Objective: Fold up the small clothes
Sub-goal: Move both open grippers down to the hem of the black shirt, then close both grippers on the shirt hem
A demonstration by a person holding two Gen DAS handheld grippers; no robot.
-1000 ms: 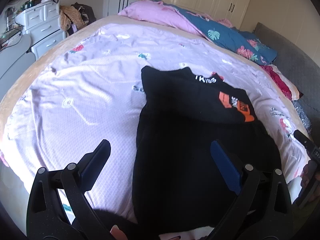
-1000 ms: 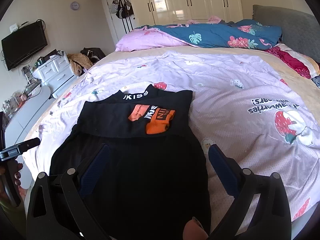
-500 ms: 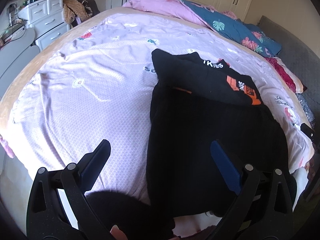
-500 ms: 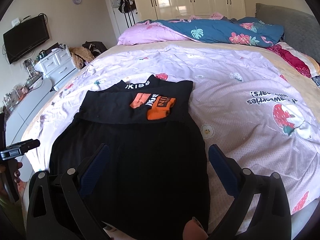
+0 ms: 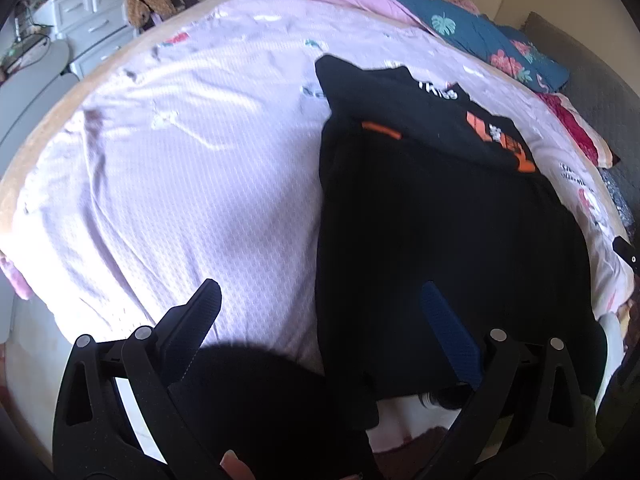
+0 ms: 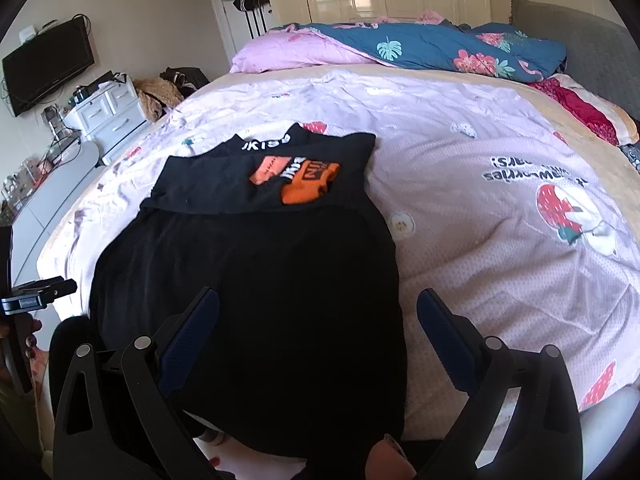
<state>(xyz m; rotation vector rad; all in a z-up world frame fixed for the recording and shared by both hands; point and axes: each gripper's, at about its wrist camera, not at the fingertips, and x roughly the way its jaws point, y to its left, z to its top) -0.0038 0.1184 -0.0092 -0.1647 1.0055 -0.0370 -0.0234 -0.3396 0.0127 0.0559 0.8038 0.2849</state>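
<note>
Black garment (image 6: 248, 288) spread flat on the bed (image 6: 480, 208), hem overhanging the near edge, its upper part already doubled back with the orange print (image 6: 308, 184) showing. Left claw (image 5: 320, 320) and right claw (image 6: 318, 316) hover released above the hem, presumably placed to grasp it for another fold.

Your left gripper (image 5: 320, 312) and right gripper (image 6: 318, 310) look alike — matte black plastic frames with triangular cut-outs, two silver rivets on each arm, and jaws faced with ribbed dark-blue pads (image 6: 444, 332).
</note>
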